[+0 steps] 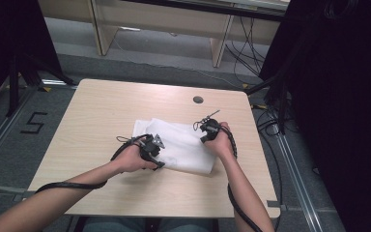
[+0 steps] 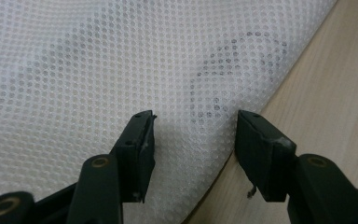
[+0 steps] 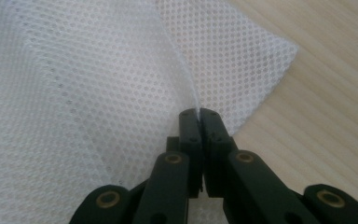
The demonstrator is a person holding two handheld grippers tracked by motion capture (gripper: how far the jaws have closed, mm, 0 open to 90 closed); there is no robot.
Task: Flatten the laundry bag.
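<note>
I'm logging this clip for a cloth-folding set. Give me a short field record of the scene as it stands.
surface: wooden table
item: white mesh cloth, folded, lying flat near the table's middle
left gripper: jaws open, over the cloth's edge, one jaw above cloth, the other above bare wood
right gripper: shut on a fold of the cloth near a corner
other: small dark round spot on the table's far side

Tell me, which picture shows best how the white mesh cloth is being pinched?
The right gripper view: there the right gripper has its jaws shut on a raised fold of the white mesh cloth. The left gripper view shows the cloth lying flat under open jaws. The high view shows the whole folded cloth, but too small.
</note>
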